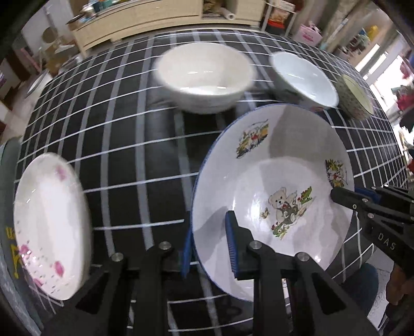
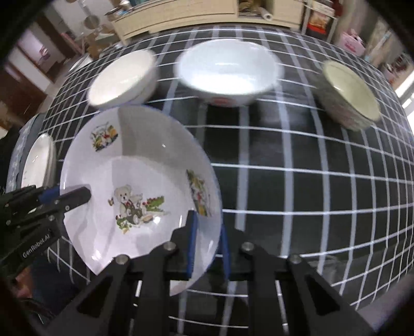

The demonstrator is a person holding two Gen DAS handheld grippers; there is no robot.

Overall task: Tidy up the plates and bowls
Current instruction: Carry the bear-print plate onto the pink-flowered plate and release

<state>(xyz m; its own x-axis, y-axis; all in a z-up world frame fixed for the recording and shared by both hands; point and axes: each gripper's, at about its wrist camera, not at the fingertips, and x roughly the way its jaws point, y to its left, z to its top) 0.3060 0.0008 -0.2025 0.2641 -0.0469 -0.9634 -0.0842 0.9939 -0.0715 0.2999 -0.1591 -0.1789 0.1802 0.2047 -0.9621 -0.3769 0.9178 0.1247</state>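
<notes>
A white teddy-bear plate with a blue rim is held above the table between both grippers; it also shows in the right wrist view. My left gripper is shut on its left rim. My right gripper is shut on its right rim and shows at the right of the left wrist view. A white plate with pink flowers lies at the left. A wide white bowl, a white bowl and a patterned bowl stand at the back.
The table wears a black cloth with a white grid. A wooden cabinet stands behind the table. Shelves and boxes stand at the back right. The pink-flower plate rests on a grey mat at the left edge.
</notes>
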